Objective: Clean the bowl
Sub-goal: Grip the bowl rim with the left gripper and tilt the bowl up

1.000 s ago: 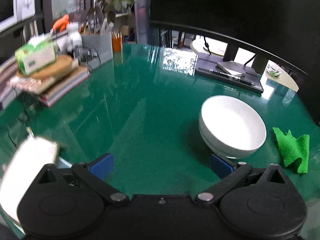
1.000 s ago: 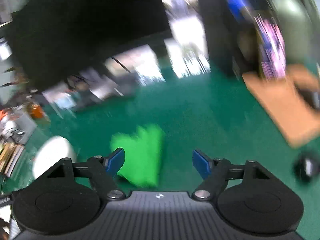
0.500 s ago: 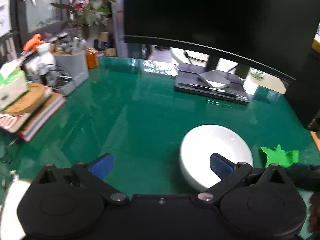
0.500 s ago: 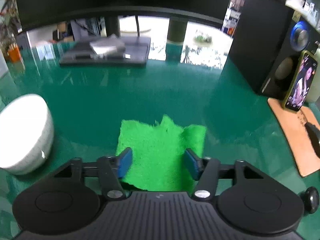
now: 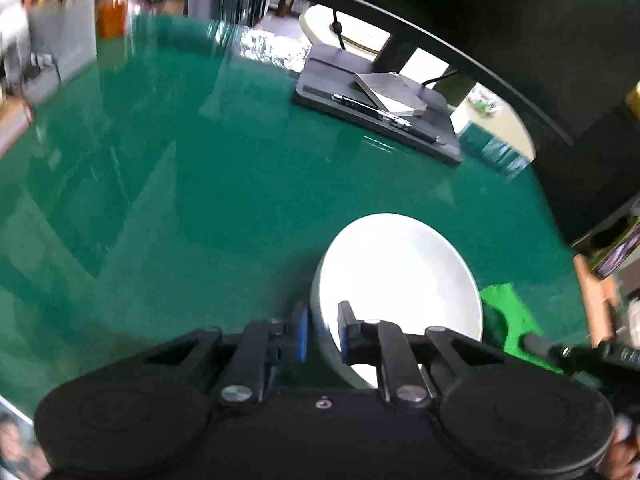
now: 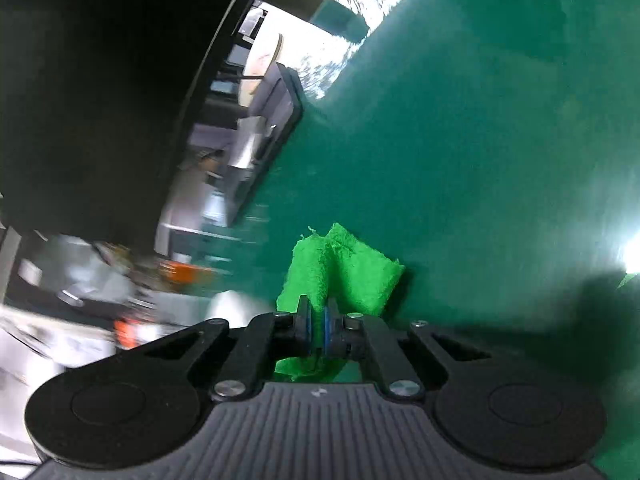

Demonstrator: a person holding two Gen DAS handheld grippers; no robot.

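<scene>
Left wrist view: the left gripper [image 5: 322, 334] has closed on the near rim of the white bowl [image 5: 396, 280], one blue pad outside the wall and one inside. The bowl stands lower centre-right of the frame on the green glass tabletop [image 5: 200, 200]. Pinching the rim presumably anchors the bowl so that it will not slide while wiped. At lower right, the green cloth [image 5: 506, 320] lies just beside the bowl, with part of the right gripper over it.

Right wrist view: the right gripper [image 6: 316, 330] is clamped on a fold of the green cloth [image 6: 344, 276], which bunches upward from the pads at lower centre. The cloth appears gripped by a fold so that loose fabric projects ahead as a wiping surface. Wiping has not yet begun; the bowl interior looks bare.

A monitor stand base [image 5: 376, 114] occupies upper centre-right of the left view.
</scene>
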